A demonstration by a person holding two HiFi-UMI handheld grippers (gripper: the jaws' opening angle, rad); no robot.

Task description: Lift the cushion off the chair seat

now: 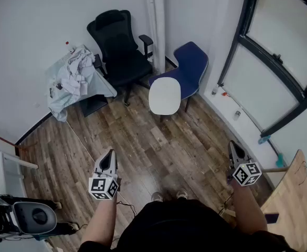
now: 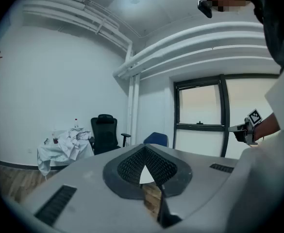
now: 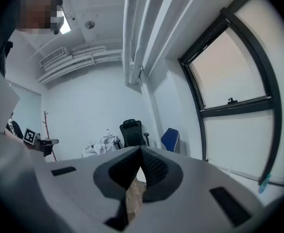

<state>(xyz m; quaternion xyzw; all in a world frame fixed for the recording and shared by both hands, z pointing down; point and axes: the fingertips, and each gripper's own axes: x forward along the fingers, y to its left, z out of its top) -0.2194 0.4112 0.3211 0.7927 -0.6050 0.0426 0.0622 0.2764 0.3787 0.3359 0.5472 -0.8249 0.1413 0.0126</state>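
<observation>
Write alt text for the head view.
A person stands on a wood floor holding a left claw and right claw, both shut, facing a blue chair with a white cushion on its seat. A black office chair and a cloth-draped table stand left of it.

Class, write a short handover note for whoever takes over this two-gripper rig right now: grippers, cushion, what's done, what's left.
Left gripper: jaws together, empty.
Right gripper: jaws together, empty.
White rounded cushion: lying on the seat of the blue padded chair in the far corner, well away from both grippers.
Done: nothing yet.
Left: approach the chair, open a gripper, grip the cushion, lift it off the seat.
</observation>
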